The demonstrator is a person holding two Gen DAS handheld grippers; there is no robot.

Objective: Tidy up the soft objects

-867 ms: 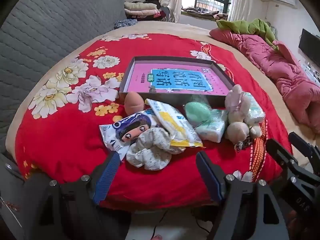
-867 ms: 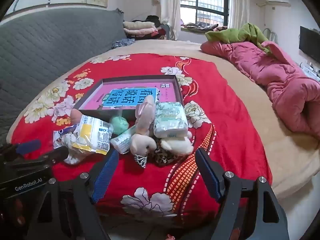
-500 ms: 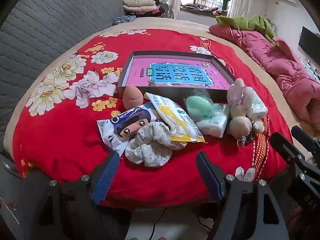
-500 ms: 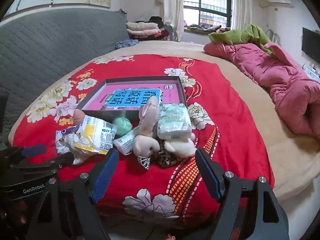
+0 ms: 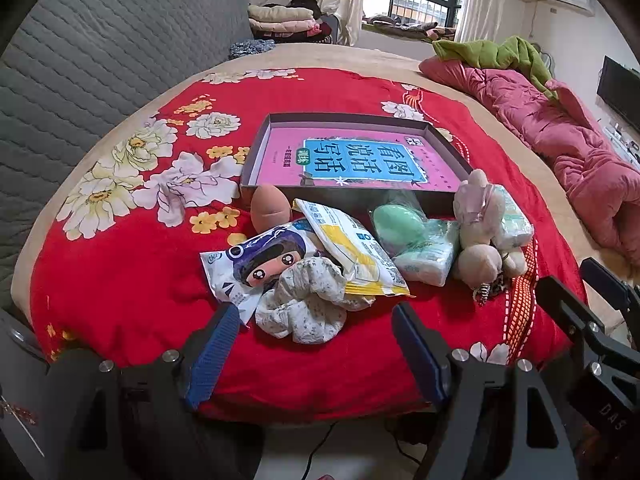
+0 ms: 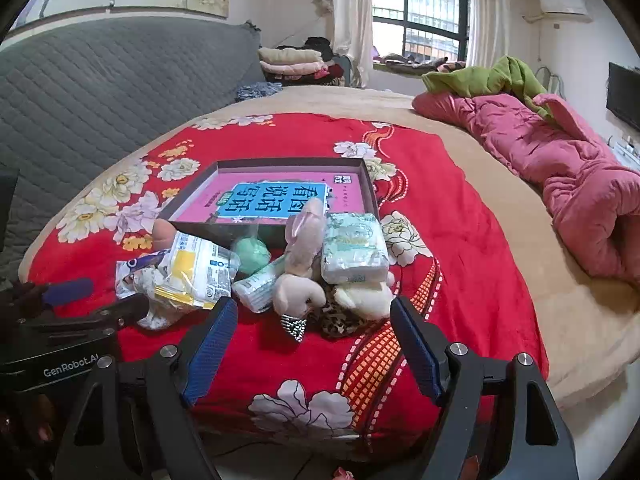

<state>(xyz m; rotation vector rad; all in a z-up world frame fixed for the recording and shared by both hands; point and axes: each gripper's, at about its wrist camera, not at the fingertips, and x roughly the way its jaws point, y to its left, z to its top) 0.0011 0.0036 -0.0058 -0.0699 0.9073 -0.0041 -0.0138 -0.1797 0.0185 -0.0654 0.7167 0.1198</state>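
A heap of soft things lies on the red flowered blanket in front of a shallow dark box with a pink and blue printed bottom. In the heap: a floral cloth scrunchie, a cartoon-face packet, a yellow and white packet, a brown egg sponge, a green egg sponge, tissue packs and a plush rabbit. My left gripper stands open just short of the scrunchie. My right gripper stands open before the rabbit. Neither holds anything.
A grey quilted headboard rises at the left. A pink quilt and a green cloth lie along the bed's right side. Folded clothes are stacked by the window. The bed's near edge drops to the floor below both grippers.
The heap has shifted a little in both views as the grippers tilted and swayed in place. Both sets of jaws stayed wide open and no object moved.
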